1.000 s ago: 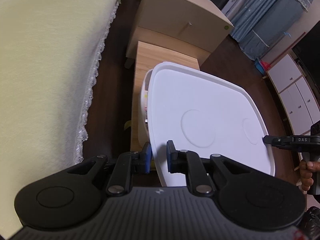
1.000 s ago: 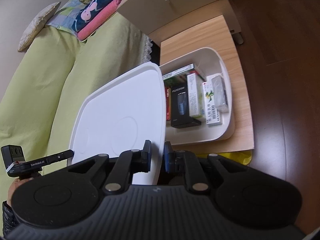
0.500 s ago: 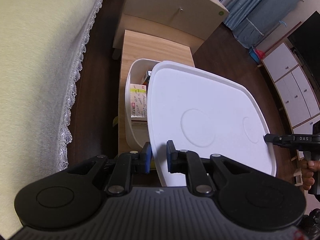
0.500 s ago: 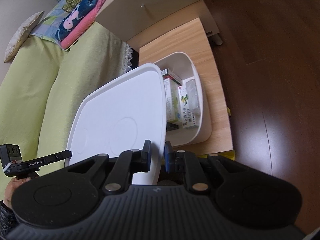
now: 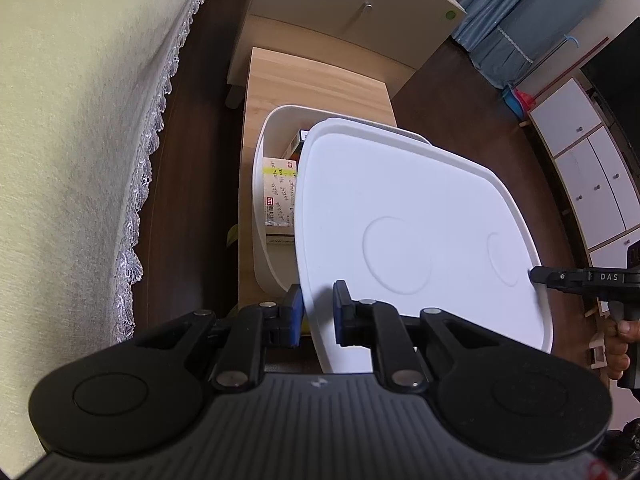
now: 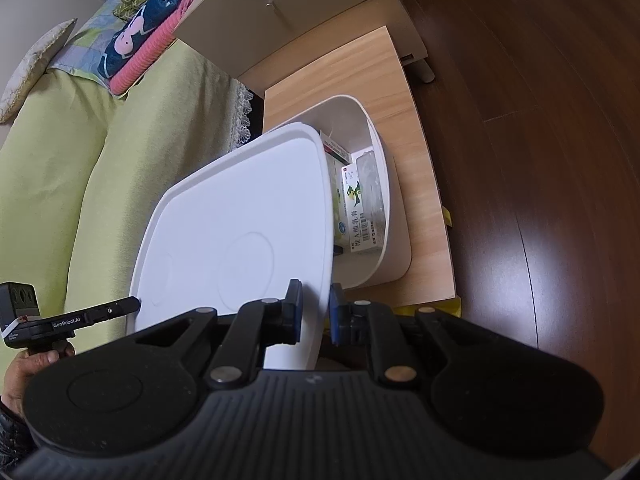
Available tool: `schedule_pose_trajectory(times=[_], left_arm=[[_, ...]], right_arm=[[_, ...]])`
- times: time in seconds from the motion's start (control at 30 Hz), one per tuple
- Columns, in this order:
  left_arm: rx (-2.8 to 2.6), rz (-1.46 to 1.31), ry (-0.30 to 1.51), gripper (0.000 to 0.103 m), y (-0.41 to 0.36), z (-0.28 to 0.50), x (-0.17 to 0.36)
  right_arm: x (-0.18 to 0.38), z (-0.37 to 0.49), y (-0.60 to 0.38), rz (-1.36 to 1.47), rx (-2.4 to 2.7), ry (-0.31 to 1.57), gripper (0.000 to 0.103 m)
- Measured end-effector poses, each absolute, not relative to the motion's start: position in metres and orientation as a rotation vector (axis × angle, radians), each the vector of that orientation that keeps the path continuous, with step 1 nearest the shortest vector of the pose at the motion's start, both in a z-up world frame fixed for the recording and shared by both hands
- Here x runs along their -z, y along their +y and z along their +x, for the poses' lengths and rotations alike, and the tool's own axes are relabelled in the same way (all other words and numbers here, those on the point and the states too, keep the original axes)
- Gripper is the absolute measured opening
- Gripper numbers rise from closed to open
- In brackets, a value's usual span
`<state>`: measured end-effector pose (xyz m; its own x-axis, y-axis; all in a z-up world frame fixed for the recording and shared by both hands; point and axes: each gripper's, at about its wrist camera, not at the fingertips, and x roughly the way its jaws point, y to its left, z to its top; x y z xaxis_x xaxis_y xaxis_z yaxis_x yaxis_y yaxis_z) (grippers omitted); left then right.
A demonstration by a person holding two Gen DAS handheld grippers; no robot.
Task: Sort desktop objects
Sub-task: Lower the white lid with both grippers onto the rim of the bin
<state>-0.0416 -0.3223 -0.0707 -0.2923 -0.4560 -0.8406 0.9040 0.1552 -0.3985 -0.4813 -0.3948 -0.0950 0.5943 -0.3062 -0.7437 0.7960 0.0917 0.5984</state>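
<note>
A flat white lid [image 5: 420, 216] [image 6: 240, 224] hangs above a white bin [image 5: 262, 216] [image 6: 386, 208] on a small wooden table [image 5: 320, 80] [image 6: 424, 184]. My left gripper [image 5: 318, 312] is shut on the lid's near left edge. My right gripper [image 6: 314, 312] is shut on its opposite edge. The lid covers most of the bin's opening. Several boxes [image 5: 280, 196] [image 6: 356, 212] stand packed inside the bin, partly hidden by the lid. In each wrist view the other gripper's finger [image 5: 576, 278] [image 6: 96, 314] shows at the lid's far edge.
A yellow-green sofa [image 5: 80, 120] [image 6: 60, 168] with a lace fringe runs along one side of the table. A beige cabinet [image 5: 340, 16] [image 6: 304, 4] stands behind it. Dark wood floor [image 6: 540, 120] lies on the other side. White drawers [image 5: 592, 168] stand far right.
Both grippers have carried the lid along over the bin. In the left view more of the bin's left side shows; in the right view the lid covers more of the boxes.
</note>
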Motion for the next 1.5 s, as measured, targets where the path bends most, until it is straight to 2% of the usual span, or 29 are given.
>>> schedule_pose_trajectory(times=[0.47, 1.5], left_arm=[[1.432, 0.557, 1.195, 0.016, -0.357, -0.046, 0.082], [1.342, 0.586, 1.266, 0.016, -0.409, -0.032, 0.155]], right_arm=[[0.112, -0.478, -0.421, 1.203, 0.873, 0.51, 0.013], [0.165, -0.457, -0.496, 1.163, 0.889, 0.566, 0.013]])
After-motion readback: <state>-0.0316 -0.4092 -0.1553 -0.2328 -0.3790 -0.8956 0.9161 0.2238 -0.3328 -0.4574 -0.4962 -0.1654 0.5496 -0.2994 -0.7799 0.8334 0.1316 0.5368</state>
